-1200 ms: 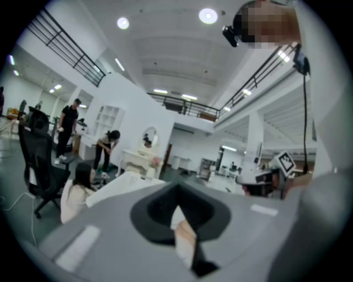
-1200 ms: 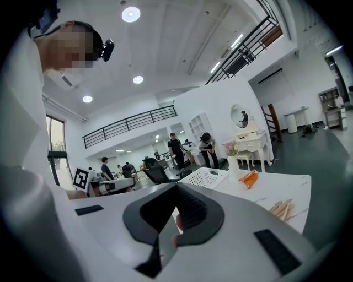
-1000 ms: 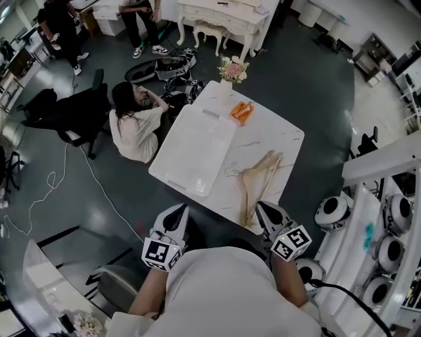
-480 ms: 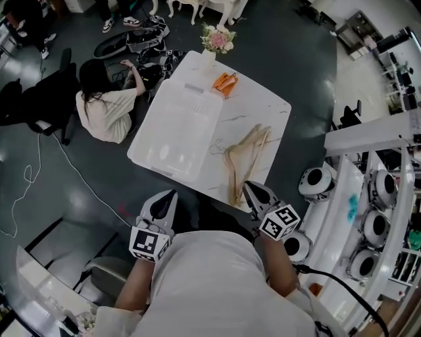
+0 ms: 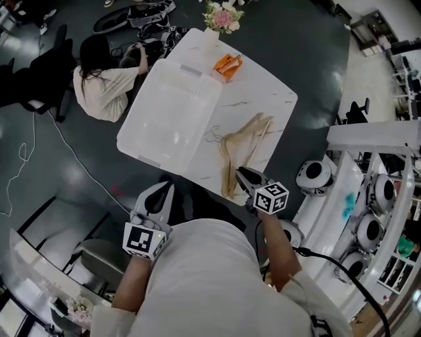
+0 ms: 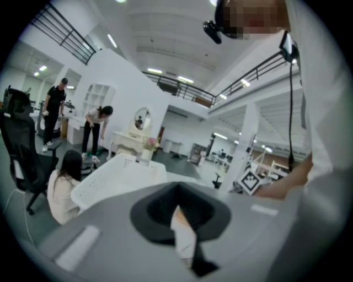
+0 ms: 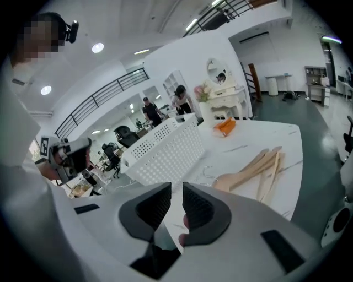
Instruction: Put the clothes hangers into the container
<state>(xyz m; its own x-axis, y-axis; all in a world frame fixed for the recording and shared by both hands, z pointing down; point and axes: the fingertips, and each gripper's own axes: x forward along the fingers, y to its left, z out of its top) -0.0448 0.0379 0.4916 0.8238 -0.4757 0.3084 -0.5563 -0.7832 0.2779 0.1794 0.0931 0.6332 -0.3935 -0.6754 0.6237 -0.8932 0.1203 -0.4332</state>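
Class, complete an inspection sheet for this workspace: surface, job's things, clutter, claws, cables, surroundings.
Surface: white marbled table.
Job's things: wooden hangers lie on the table beside the white container; none inside.
Clutter: orange item and flower vase at the far end.
Claws: left claw shut; right claw has just been opening, nothing between its jaws.
Cables: white cable on the floor; black cable behind the right arm.
Surroundings: person sitting on the floor.

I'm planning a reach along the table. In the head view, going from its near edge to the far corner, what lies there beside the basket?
Wooden hangers → orange object → vase of flowers. The white basket runs alongside all three, so it is left out.
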